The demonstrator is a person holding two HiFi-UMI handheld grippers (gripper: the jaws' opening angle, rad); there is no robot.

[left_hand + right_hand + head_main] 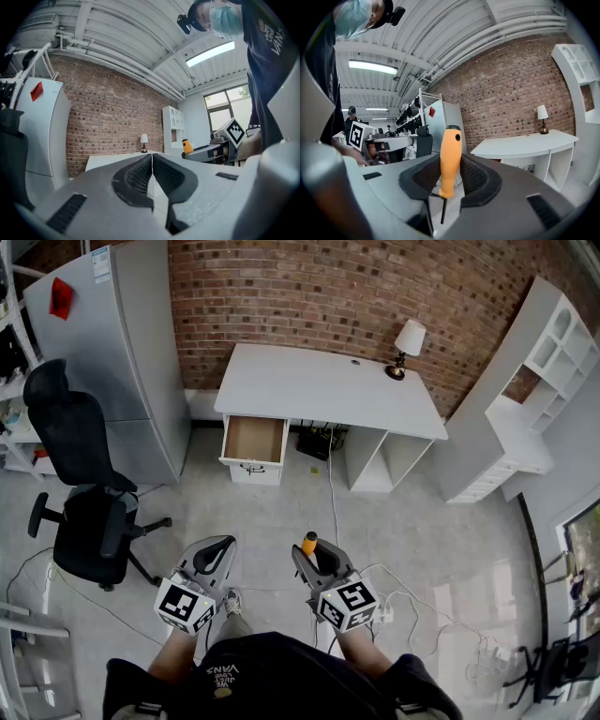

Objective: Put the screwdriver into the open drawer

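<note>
My right gripper point(450, 180) is shut on the screwdriver point(450, 159), whose orange handle stands upright between the pads with the dark shaft pointing down. From the head view the orange handle point(308, 544) pokes up out of the right gripper point(317, 563), low over the floor. My left gripper point(152, 171) is shut with nothing between its pads; it sits beside the right one point(214, 561). The open drawer point(254, 440) is pulled out at the left of the white desk point(328, 385), far ahead of both grippers, and looks empty.
A black office chair point(84, 512) stands left of me. A grey fridge point(122, 343) sits beside the desk. A small lamp point(407, 345) is on the desk's right end. White shelving point(534, 390) is at the right. Cables point(403, 601) trail on the floor.
</note>
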